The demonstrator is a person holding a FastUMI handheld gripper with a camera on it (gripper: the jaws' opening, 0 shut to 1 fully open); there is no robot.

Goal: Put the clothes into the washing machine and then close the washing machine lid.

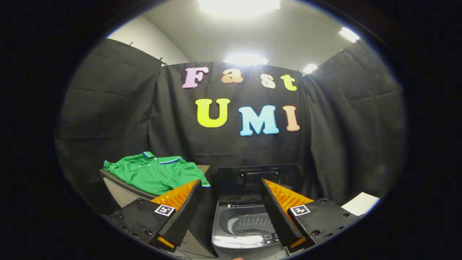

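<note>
The gripper (pixel 231 187) hung with its two fingers spread wide apart and nothing between them; each finger was a wedge-shaped slab with a ribbed inner pad and a square printed marker on its flat base.

In the gap between the fingers and below them stood the washing machine (pixel 245 225), a small top-loading one with a smooth grey plastic casing and rounded corners. Its lid (pixel 257 176), a flat dark panel with a moulded handle recess, stood upright at the back. The drum (pixel 252 224) lay open, a round metal basket pierced with rows of small holes. A glossy control strip (pixel 249 240) ran along the front edge of the machine.

Beyond the left finger, a green polo shirt (pixel 153 175) lay spread on a low table (pixel 121 193) beside the machine. The fabric looked soft and slightly creased, with a striped collar and a buttoned placket. One sleeve hung over the table's edge nearest the washing machine. The fingers touched neither shirt nor machine.
</note>
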